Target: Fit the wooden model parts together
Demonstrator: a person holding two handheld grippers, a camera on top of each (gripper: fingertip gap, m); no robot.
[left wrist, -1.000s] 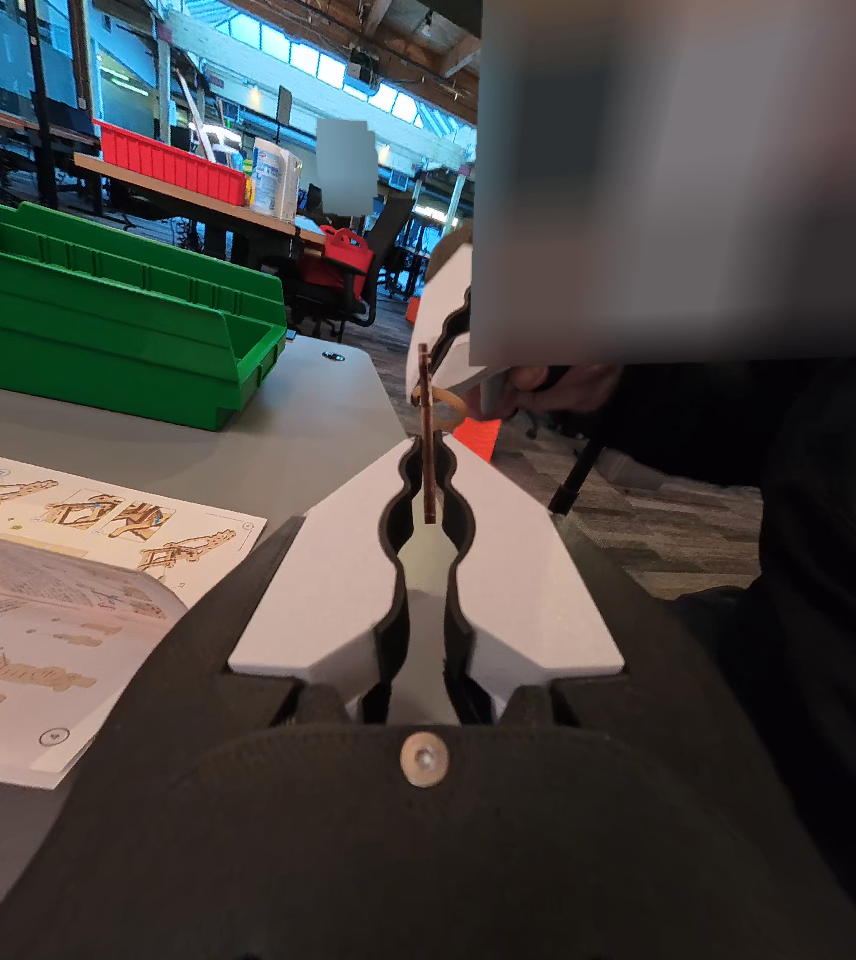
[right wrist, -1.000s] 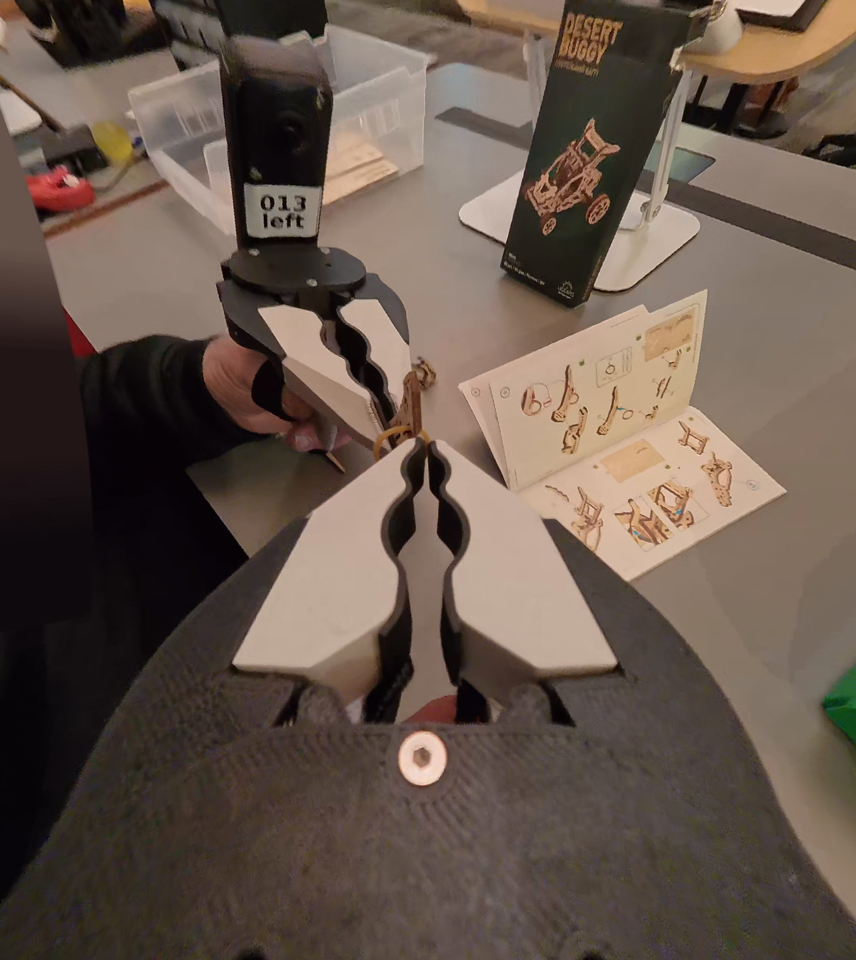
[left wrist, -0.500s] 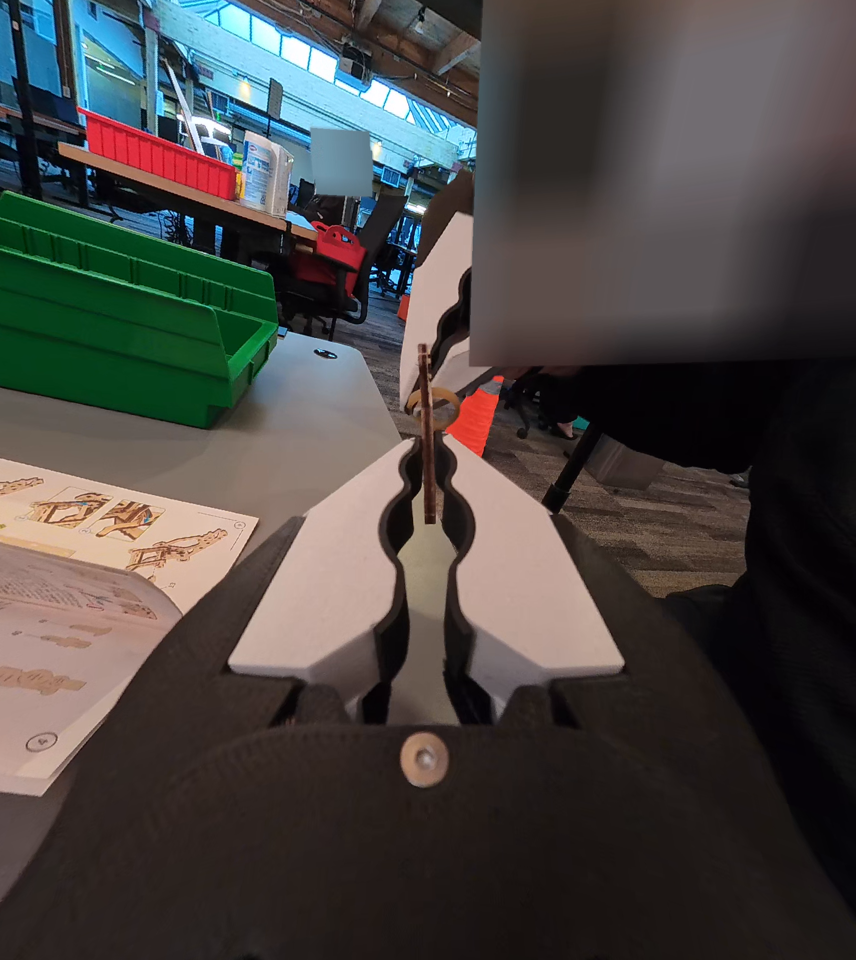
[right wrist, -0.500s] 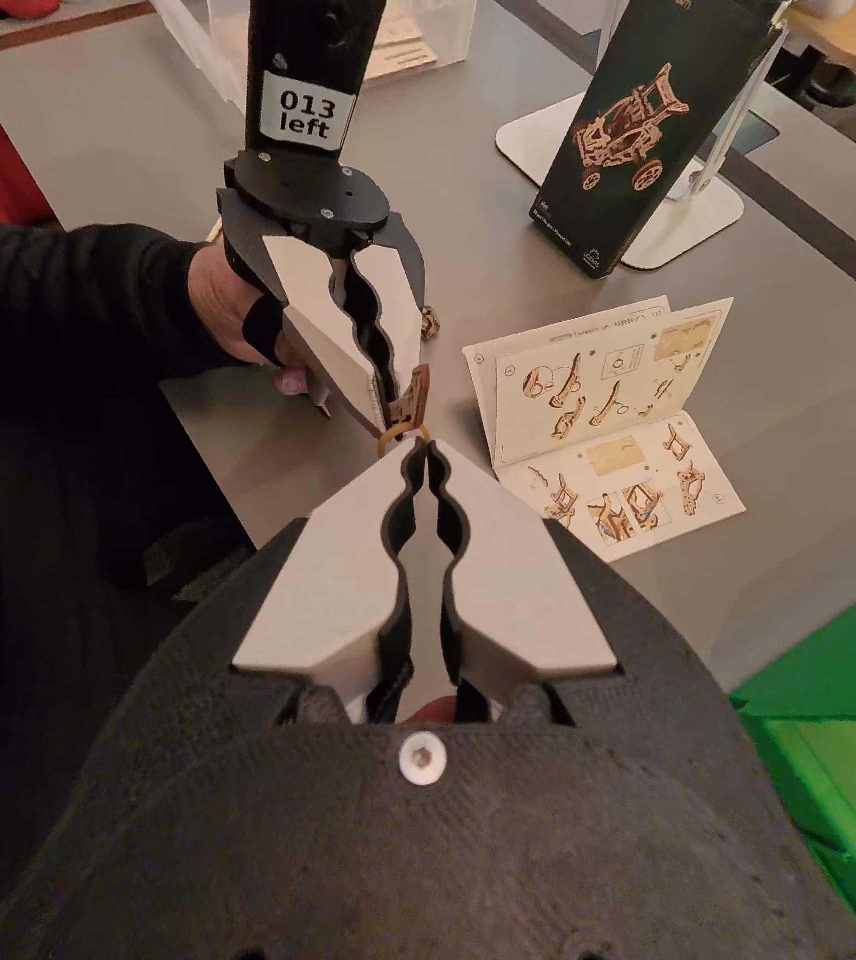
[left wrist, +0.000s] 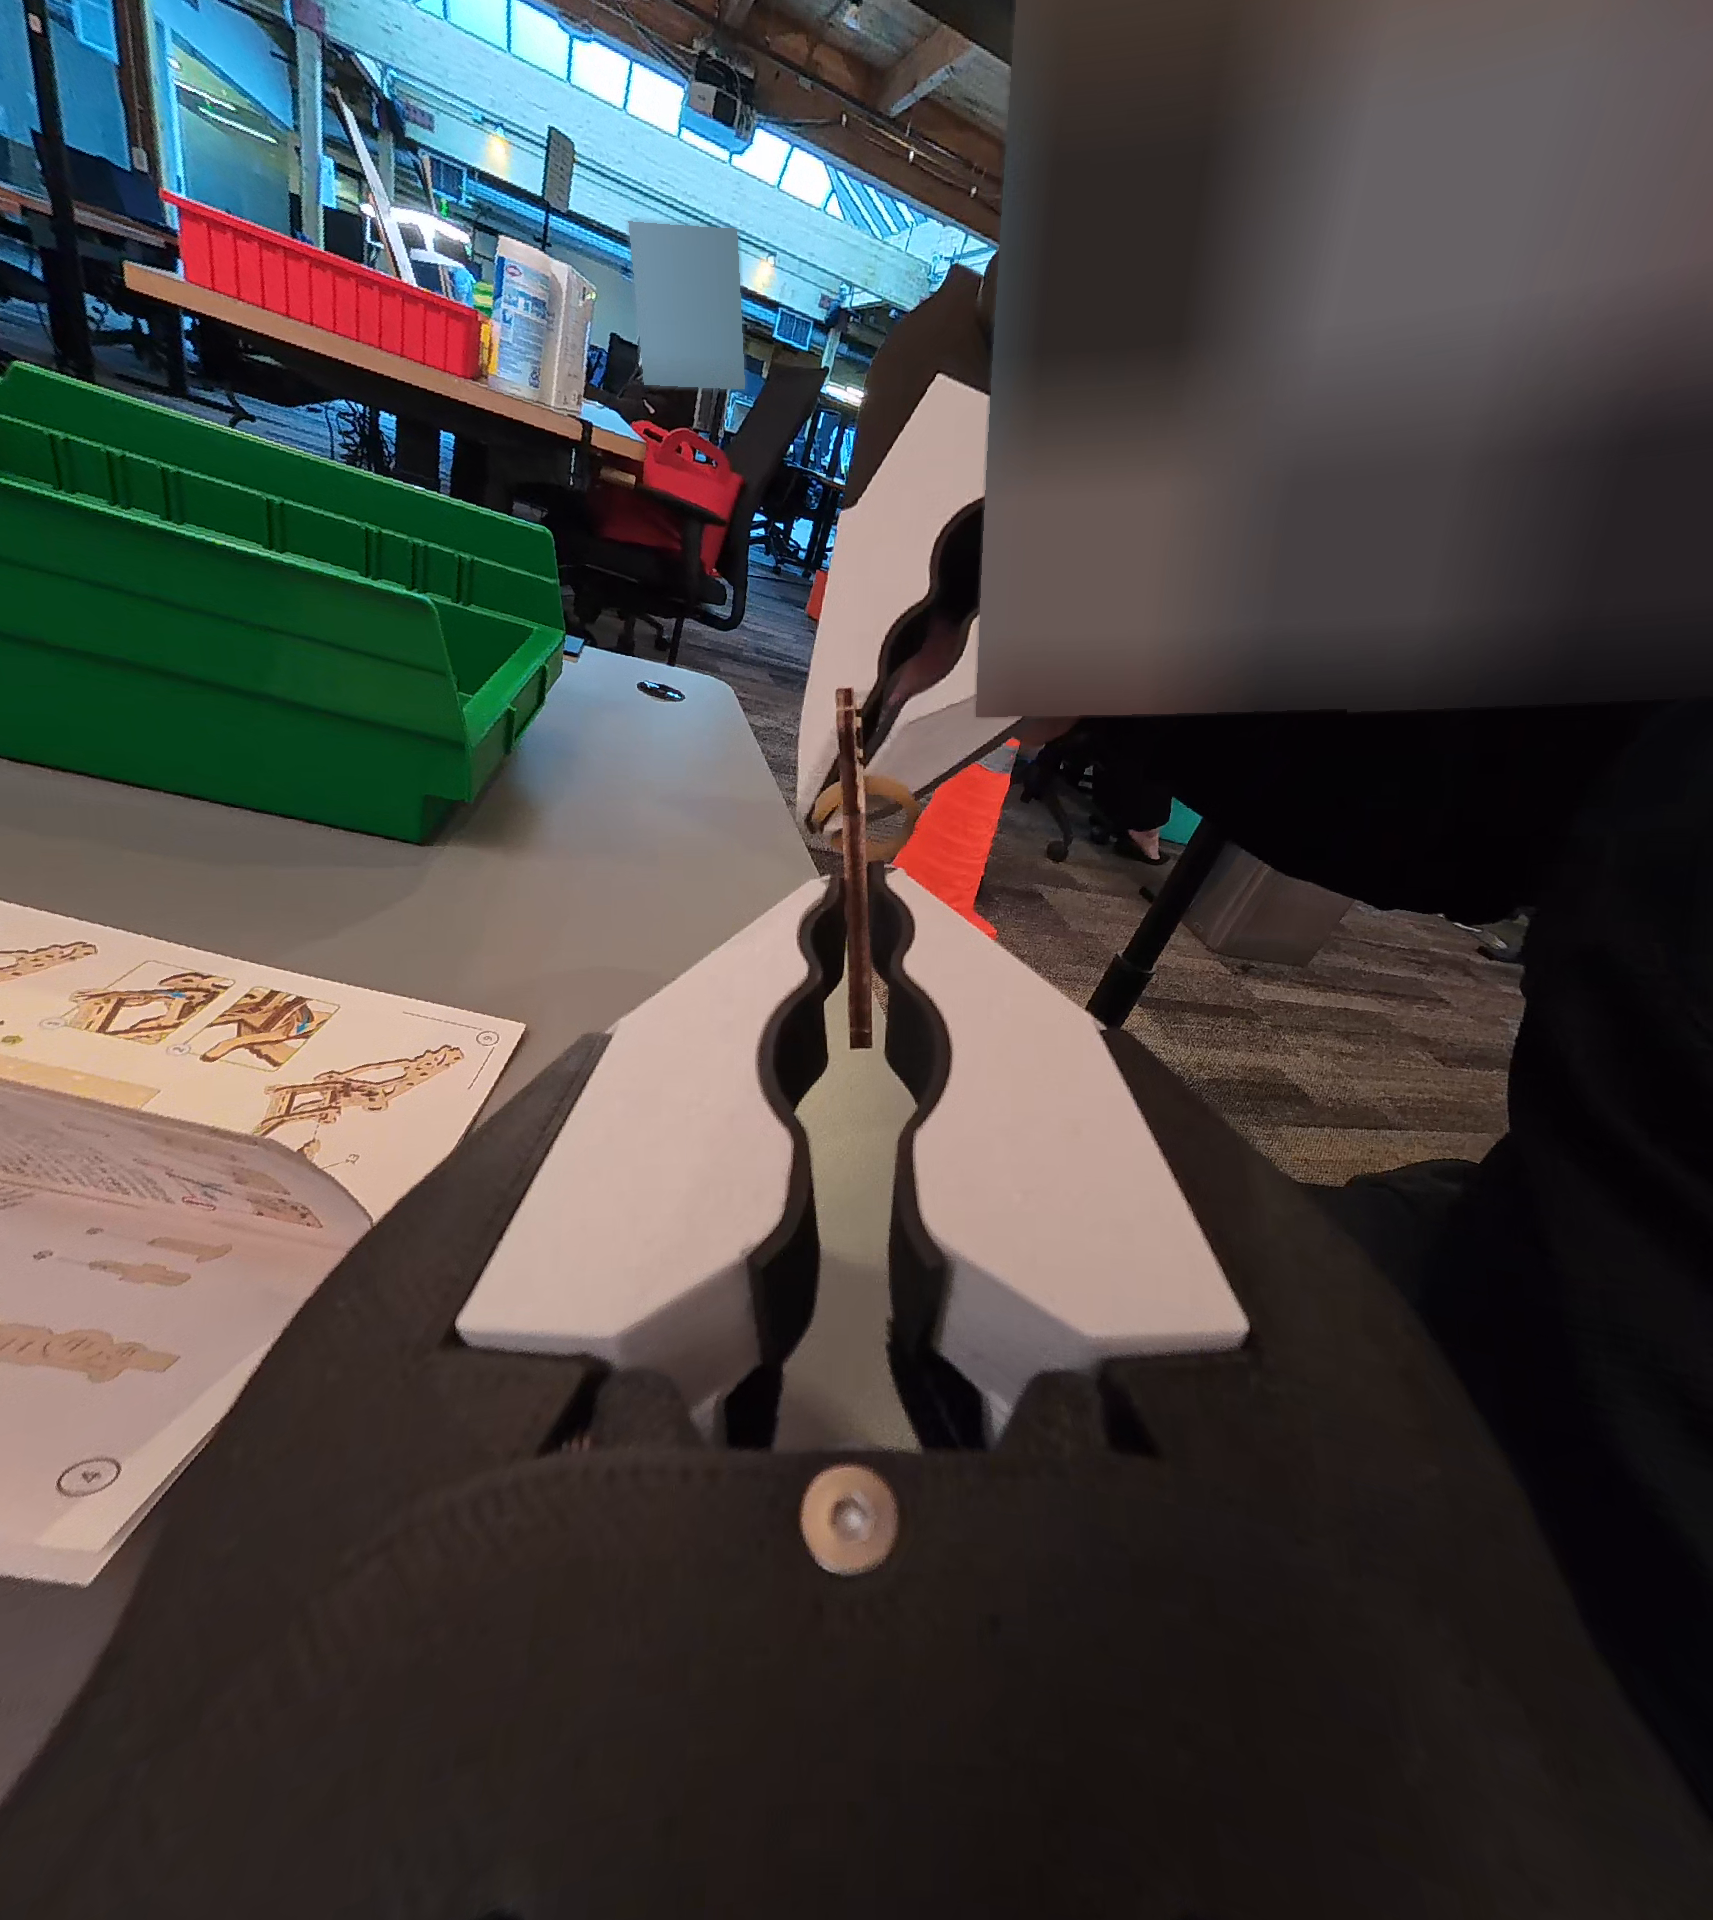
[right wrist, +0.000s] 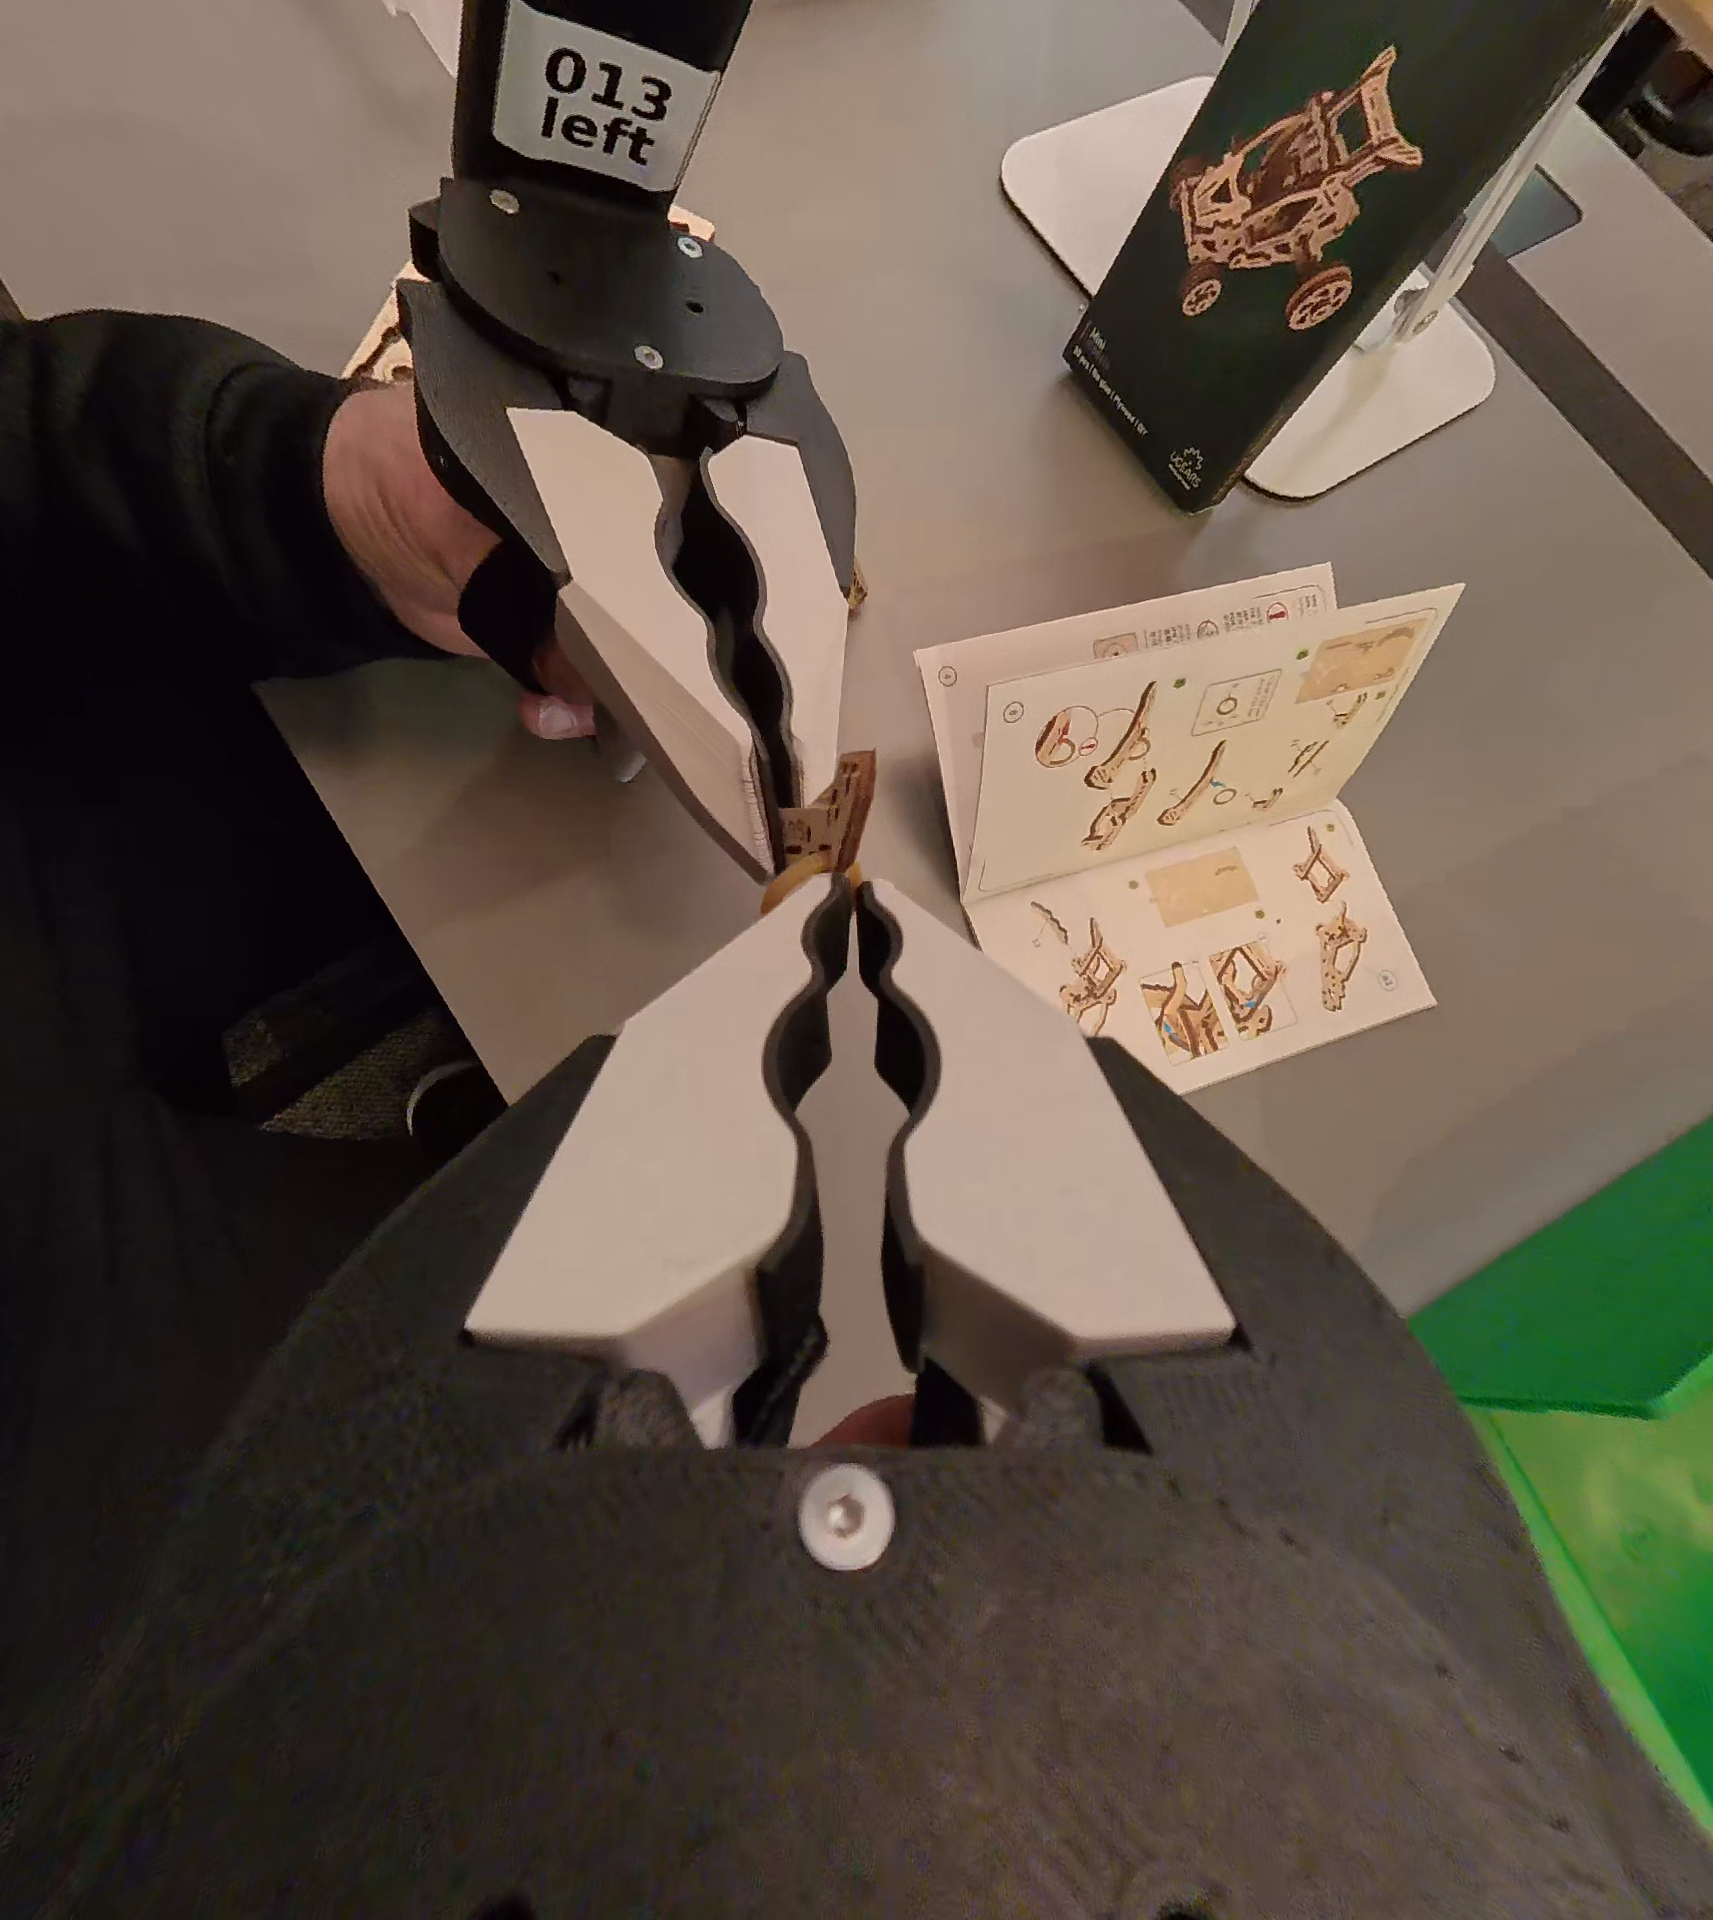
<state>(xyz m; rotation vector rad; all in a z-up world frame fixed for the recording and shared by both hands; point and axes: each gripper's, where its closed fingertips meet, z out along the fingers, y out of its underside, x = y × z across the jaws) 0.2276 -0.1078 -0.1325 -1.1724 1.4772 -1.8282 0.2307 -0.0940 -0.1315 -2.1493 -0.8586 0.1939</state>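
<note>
Presently, left claw (left wrist: 857,904): closed, pads pressing a thin flat wooden part (left wrist: 854,831) held on edge, above the desk (left wrist: 519,883) edge.
Right claw (right wrist: 852,894): tips shut on a small tan ring (left wrist: 883,805) touching that wooden part.
Desk: open instruction booklet (right wrist: 1195,831), green bin (left wrist: 208,623).
</note>
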